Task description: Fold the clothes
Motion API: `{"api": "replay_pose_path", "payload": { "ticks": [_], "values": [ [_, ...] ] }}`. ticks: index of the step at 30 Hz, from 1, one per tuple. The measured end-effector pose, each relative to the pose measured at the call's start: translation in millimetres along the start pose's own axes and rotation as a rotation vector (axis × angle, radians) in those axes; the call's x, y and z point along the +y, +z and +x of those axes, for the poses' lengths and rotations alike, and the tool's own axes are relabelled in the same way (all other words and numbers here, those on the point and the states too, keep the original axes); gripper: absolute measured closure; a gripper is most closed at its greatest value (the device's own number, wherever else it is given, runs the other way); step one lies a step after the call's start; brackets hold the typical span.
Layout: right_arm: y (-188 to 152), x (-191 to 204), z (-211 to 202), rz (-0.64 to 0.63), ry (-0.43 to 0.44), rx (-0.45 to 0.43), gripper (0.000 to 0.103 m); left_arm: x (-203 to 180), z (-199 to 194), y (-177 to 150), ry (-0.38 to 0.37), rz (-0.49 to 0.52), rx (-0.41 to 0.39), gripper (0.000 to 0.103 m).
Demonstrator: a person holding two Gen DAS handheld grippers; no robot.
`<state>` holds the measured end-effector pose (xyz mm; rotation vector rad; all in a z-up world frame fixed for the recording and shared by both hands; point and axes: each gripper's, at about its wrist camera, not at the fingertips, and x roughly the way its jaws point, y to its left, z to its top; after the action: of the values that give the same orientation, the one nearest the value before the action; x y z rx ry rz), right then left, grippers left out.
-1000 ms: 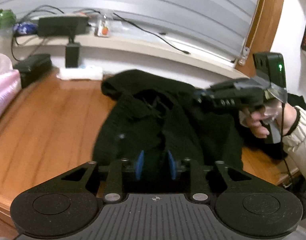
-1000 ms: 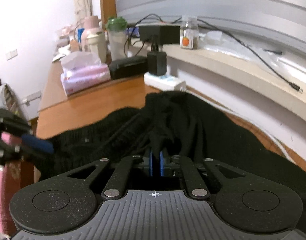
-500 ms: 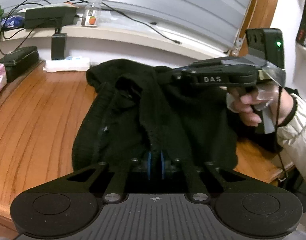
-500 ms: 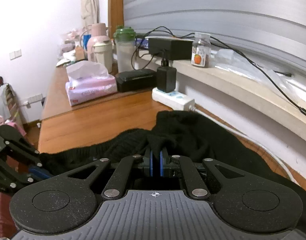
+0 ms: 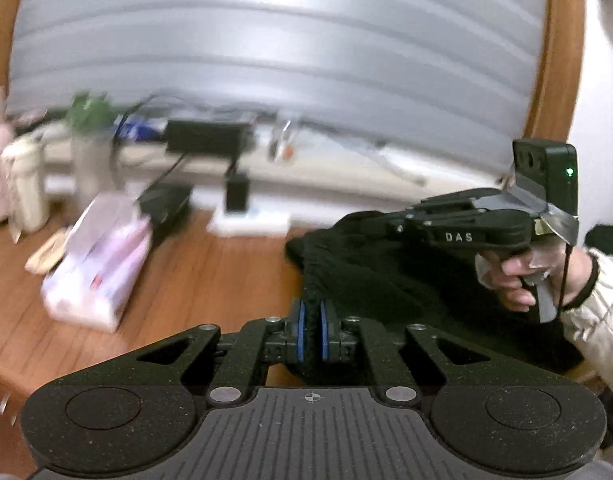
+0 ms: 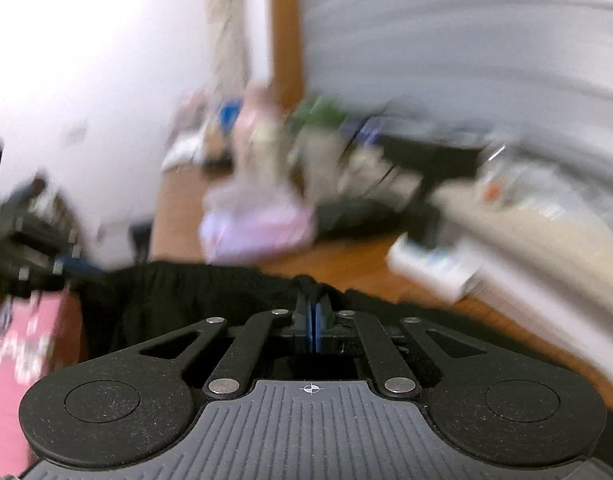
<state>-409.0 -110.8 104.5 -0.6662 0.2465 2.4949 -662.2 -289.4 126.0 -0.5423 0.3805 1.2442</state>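
Observation:
A black knitted garment point(image 5: 386, 272) lies bunched over the right part of the wooden table point(image 5: 194, 280). My left gripper point(image 5: 311, 320) is shut on a fold of its near edge, the cloth pinched between the blue pads. In the left wrist view the other gripper's body point(image 5: 466, 228) reaches in from the right, held by a hand in a pale sleeve. In the blurred right wrist view the right gripper point(image 6: 312, 312) is shut on the black garment point(image 6: 194, 292), whose edge stretches taut to the left, toward the left gripper point(image 6: 72, 262) at the frame's left side.
A pink tissue pack point(image 5: 102, 264) lies on the table at the left. Behind it stand bottles point(image 5: 26, 188), a black case point(image 5: 166, 204) and a white power strip point(image 5: 248, 222) with a plug. The sill point(image 5: 326, 172) carries a black box, cables and a small jar.
The left gripper closed on the garment's edge. Both grippers then lifted and swung left, dragging the cloth; the garment is now off to the right and its edge is pulled taut between them.

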Motion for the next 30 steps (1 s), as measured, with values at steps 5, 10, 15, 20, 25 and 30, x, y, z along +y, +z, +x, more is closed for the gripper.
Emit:
{"api": "replay_pose_path", "payload": {
  "ticks": [5, 10, 15, 20, 25, 30],
  "values": [
    [-19.9, -10.5, 5.0, 0.02, -0.009, 0.082, 0.067, 16.9, 24.8, -33.8, 0.027, -0.051, 0.134, 0.087],
    [-30.2, -72.4, -57.0, 0.071, -0.101, 0.054, 0.058, 17.3, 13.8, -13.7, 0.052, -0.062, 0.056, 0.072],
    [-63.0, -138.1, -116.6, 0.118, -0.267, 0.08, 0.056, 6.7, 25.7, 14.0, 0.06, -0.036, 0.021, 0.068],
    [-104.1, -175.2, -188.8, 0.181, -0.409, 0.102, 0.056, -11.7, 76.3, 33.6, 0.004, -0.003, 0.039, 0.068],
    [-158.0, -197.9, -243.1, 0.252, -0.527, 0.153, 0.049, -21.1, 143.1, 57.6, -0.01, -0.026, 0.036, 0.068],
    [-216.6, -216.0, -253.9, 0.32, -0.623, 0.176, 0.05, -22.1, 204.2, 84.6, 0.008, -0.055, 0.038, 0.068]
  ]
}}
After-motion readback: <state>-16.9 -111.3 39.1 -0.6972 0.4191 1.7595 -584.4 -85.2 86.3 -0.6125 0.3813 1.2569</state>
